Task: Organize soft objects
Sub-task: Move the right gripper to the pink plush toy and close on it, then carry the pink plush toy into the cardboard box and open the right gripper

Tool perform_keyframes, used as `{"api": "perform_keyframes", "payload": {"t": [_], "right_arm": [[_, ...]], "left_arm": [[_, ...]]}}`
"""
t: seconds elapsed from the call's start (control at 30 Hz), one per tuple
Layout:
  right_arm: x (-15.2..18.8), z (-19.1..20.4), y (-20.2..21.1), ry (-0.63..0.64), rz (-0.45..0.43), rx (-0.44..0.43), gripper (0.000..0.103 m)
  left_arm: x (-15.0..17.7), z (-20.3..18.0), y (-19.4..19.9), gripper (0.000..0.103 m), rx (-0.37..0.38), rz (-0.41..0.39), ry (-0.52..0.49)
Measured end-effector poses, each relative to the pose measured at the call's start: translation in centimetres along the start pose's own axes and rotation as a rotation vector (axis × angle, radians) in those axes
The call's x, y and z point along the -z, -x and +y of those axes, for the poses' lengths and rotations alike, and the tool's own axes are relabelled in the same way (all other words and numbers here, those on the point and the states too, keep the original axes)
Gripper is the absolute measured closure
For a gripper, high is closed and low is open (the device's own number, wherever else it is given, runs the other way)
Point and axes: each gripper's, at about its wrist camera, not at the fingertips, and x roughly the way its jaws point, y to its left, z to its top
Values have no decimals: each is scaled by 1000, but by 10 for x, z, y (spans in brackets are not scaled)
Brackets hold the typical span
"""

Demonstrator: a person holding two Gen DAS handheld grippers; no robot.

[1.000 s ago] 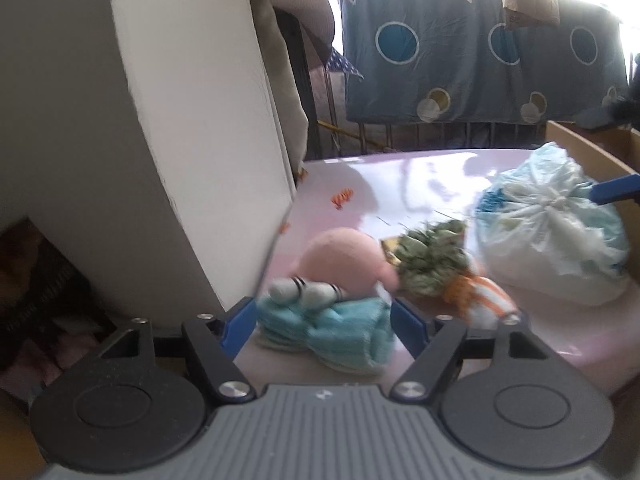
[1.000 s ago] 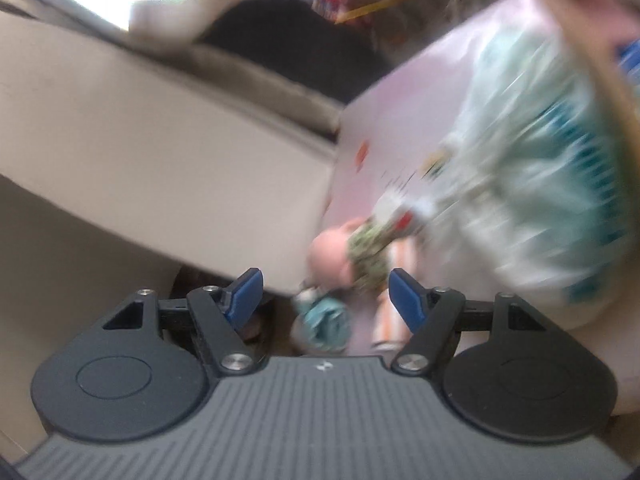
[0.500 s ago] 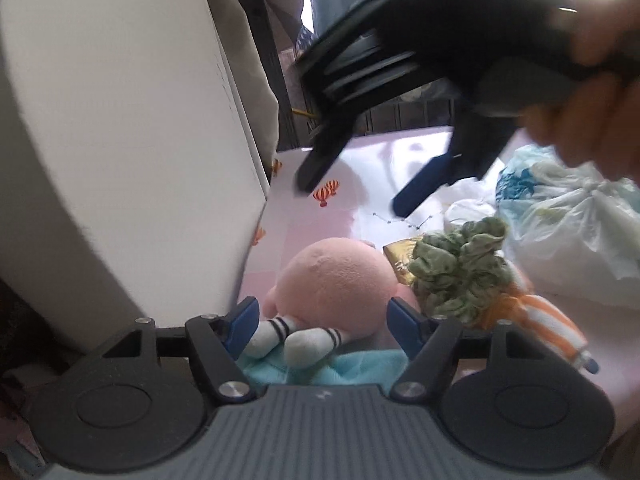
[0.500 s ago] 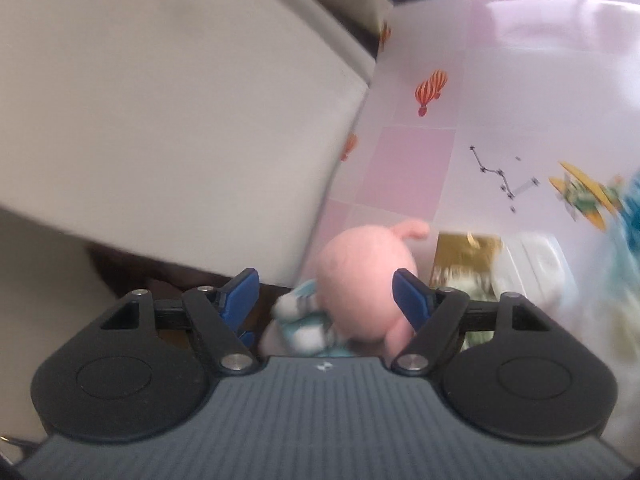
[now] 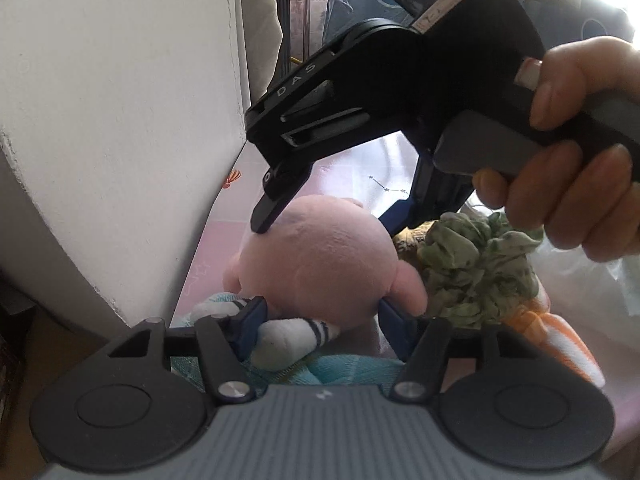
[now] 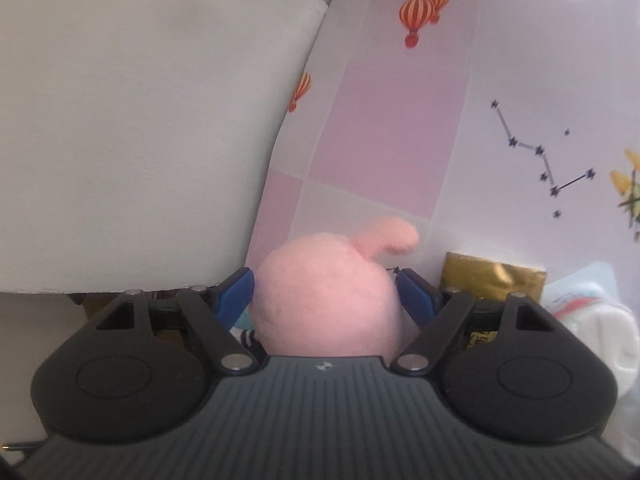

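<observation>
A: What has changed? Since a second ago both tools have closed in on the pink plush toy (image 5: 320, 264). The right gripper (image 6: 326, 294), then off among blurred clutter, now straddles the toy's round head from above. Its jaws have just been opening and stand spread, with no clear squeeze on the plush. The left gripper (image 5: 318, 316) has been narrowing its jaws about the toy's lower body, beside a striped sock foot (image 5: 288, 338). Whether its pads press yet cannot be told.

B: Meaning for the task? A two-handed pickup seems near, not yet secured.

A: Where is the toy, and what room is there? It lies at the left edge of the pink mat (image 6: 384, 128), close against the white wall (image 5: 120, 120). A green scrunchie (image 5: 476, 272) crowds its right side. Free mat lies beyond the toy, towards the far edge.
</observation>
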Motion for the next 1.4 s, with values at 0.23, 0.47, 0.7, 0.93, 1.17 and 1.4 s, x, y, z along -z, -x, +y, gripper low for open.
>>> {"api": "perform_keyframes", "payload": {"t": [0.23,0.47,0.7,0.93,1.17,1.4], "right_arm": [[12,1,9,0,-51,-26,29],[25,20,42,33,-134,-50,31],[50,29,94,63,-222,-93,31],[84,11,168,51,-318,-129,31],[133,-38,251,11,-452,-135,32],[189,-131,333,-150,-613,-94,32]], "left_arm": [[-3,2,7,41,10,-6,18],[-8,-2,38,41,0,-72,16],[-9,-19,78,41,4,-150,-21],[-18,-63,116,41,39,-225,-91],[-27,-130,144,40,127,-299,-199],[-32,-200,134,36,267,-281,-270]]}}
